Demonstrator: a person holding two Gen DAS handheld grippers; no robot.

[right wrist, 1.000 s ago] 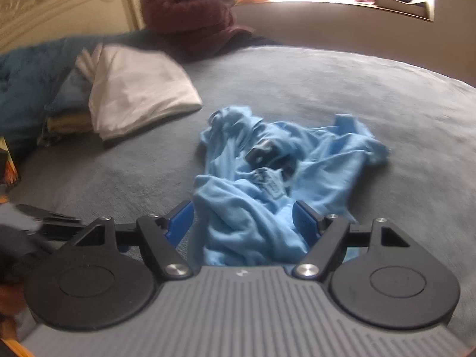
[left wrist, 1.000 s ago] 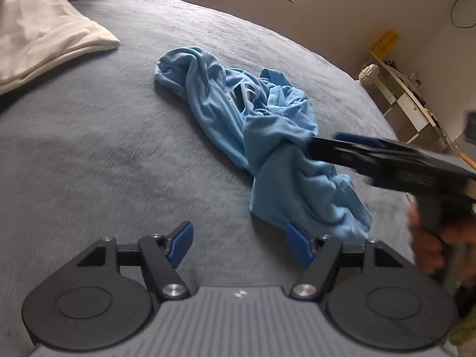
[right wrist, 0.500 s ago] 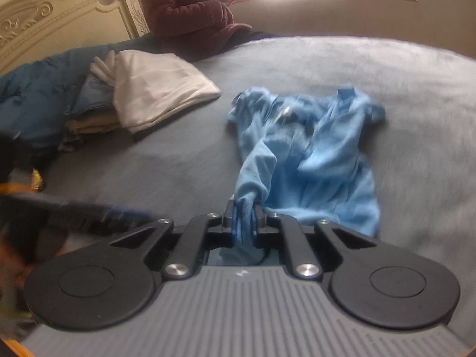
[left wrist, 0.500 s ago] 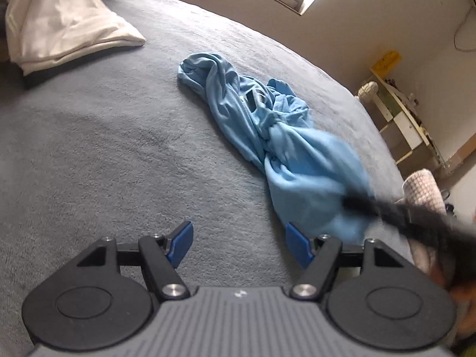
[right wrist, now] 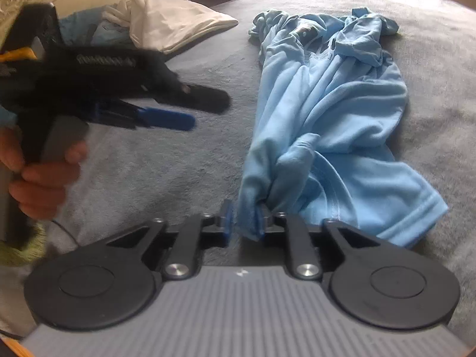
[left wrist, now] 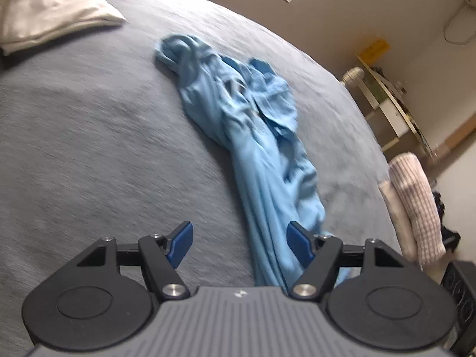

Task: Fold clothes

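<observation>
Your right gripper (right wrist: 243, 223) has a bunched fold of the shirt (right wrist: 324, 110) between its fingers, low in the right view's centre. The jaws are opening: a gap shows at the left pad while cloth still lies against the right one, so the hold is loose at best. If you mean to let go, open fully and back straight off so no cloth drags along. If you mean to keep pulling, clamp down again first, because a half-held wad will slip.

The shirt lies crumpled on the grey bed (left wrist: 89, 136), stretched into a long rope from the upper middle of the left view down to its lower right. Spread it flat before any fold; I'd take a hem corner in each gripper, not a wad from the middle.

Your left gripper (left wrist: 238, 244) stands wide with nothing held. The shirt's lower end runs just inside its right finger, apart from the pad. In the right view it sits at the left edge, level and pointing right, with your hand (right wrist: 41, 175) wrapped round its handle.

A white pile (right wrist: 178, 20) sits at the upper left, well apart.
</observation>
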